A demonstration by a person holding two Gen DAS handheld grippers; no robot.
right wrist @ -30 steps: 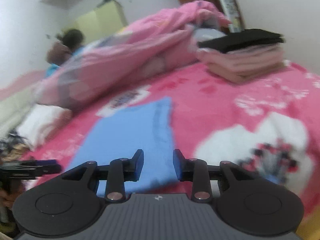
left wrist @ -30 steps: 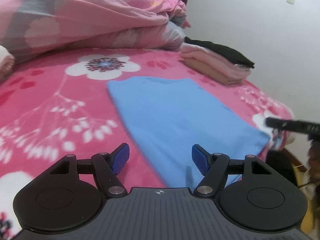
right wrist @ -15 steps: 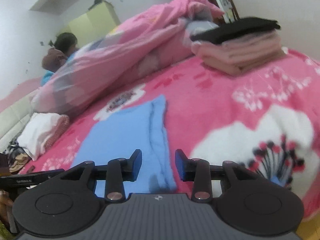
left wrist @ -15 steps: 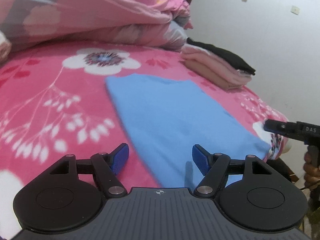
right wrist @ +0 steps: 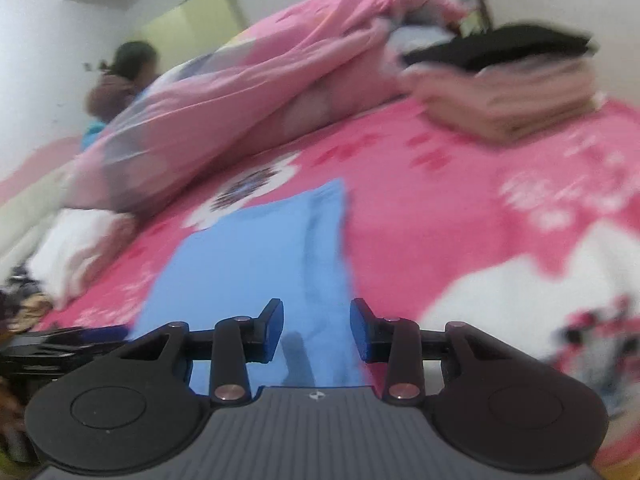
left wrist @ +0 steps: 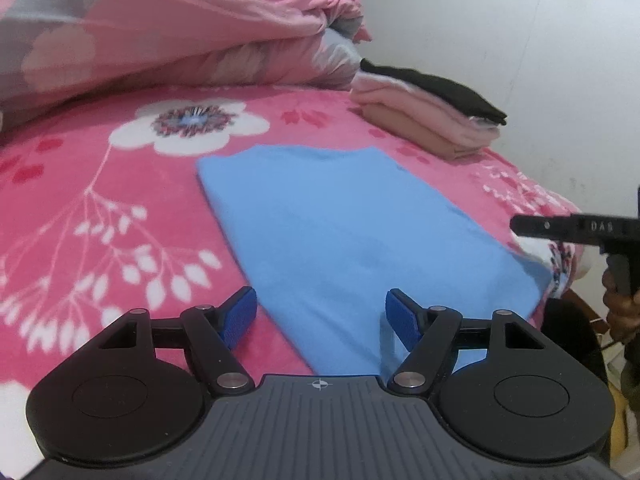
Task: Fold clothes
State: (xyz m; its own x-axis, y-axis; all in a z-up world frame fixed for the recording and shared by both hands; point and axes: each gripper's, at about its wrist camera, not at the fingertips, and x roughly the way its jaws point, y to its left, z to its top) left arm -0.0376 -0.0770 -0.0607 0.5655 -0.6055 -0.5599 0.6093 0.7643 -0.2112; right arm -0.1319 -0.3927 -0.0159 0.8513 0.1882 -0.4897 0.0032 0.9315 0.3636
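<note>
Two handheld grippers hover at the near edge of a blue garment [left wrist: 360,232] lying flat on a pink flowered blanket [left wrist: 100,200]. The left gripper [left wrist: 321,312] holds its blue-padded fingers [left wrist: 240,314] spread wide over the garment's near left corner, gripping nothing. The right gripper [right wrist: 317,330], fingers [right wrist: 362,332] parted more narrowly and likewise empty, sits above the garment's near right edge (that view is blurred). From the left wrist camera, the right gripper shows at the garment's right side, a hand [left wrist: 622,308] on its handle. Beyond the garment to the right, a stack of folded clothes [left wrist: 432,120] with a black piece on top rests near the wall [left wrist: 500,32]. Behind the garment a rumpled pink quilt [left wrist: 160,32] is heaped, and a person [right wrist: 120,80] sits past it.
</note>
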